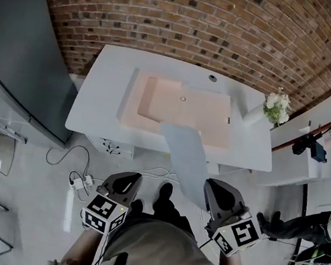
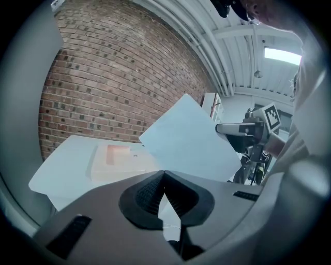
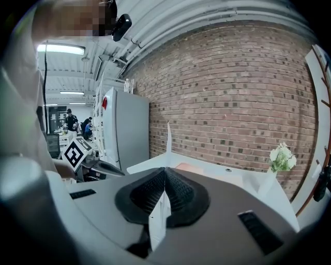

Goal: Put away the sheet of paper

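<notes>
A pale blue-grey sheet of paper (image 1: 186,155) hangs in the air between me and the white table (image 1: 105,92). My right gripper (image 1: 211,190) is shut on its near right edge. In the right gripper view the sheet (image 3: 168,140) stands edge-on, pinched between the closed pads (image 3: 176,194). My left gripper (image 1: 129,181) is level with the right one, a little left of the sheet, shut with nothing in it. Seen from the left gripper view, the sheet (image 2: 191,140) spreads wide and tilted, with the right gripper (image 2: 248,129) behind its right corner.
A pale pink pad (image 1: 208,119) with a smaller pink layer lies on the table top. A white vase of flowers (image 1: 275,109) stands at the table's right end. A grey cabinet (image 1: 14,52) stands to the left, cables (image 1: 83,179) lie on the floor, and a brick wall (image 1: 197,14) rises behind.
</notes>
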`<state>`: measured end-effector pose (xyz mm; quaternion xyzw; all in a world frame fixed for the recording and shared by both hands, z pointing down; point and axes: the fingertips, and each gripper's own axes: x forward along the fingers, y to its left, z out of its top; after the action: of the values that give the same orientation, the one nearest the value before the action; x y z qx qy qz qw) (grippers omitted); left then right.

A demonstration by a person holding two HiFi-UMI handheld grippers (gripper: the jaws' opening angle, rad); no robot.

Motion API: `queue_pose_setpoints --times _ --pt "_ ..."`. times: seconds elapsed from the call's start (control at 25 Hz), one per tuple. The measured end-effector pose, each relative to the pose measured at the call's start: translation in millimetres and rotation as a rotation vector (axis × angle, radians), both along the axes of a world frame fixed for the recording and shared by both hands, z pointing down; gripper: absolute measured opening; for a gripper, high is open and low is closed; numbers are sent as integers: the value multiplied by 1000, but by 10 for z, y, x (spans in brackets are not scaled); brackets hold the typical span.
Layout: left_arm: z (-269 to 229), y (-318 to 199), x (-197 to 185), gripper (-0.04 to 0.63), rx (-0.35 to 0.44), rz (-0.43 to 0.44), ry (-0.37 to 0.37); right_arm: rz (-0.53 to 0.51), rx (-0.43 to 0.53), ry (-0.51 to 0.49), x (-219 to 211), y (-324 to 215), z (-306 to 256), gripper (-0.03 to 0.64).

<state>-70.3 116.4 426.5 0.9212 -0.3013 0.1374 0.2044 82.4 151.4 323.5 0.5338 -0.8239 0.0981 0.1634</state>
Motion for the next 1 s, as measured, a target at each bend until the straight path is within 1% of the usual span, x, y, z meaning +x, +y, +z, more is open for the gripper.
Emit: queue_pose_setpoints --times 0.16,0.32,0.52,0.6,0.72,0.88,1.0 --pt "-12 -68 81 14 1 -8 -8 -7 2 -17 120 -133 43 23" --pt "25 -180 139 14 -12 -23 -36 -3 -1 -42 264 -288 83 23" --pt "16 -360 347 14 -15 -15 -49 14 -7 -91 508 -501 126 23" --pt "28 -435 428 14 -19 -11 -54 16 -6 -89 588 -582 141 23" --pt "40 -536 559 14 -24 0 -62 19 0 -59 718 -703 151 23" --pt "20 -669 723 14 -22 7 -70 39 -1 -87 940 -866 140 23" --pt "39 -768 807 14 -22 5 -88 50 4 -84 1096 -1001 148 23"
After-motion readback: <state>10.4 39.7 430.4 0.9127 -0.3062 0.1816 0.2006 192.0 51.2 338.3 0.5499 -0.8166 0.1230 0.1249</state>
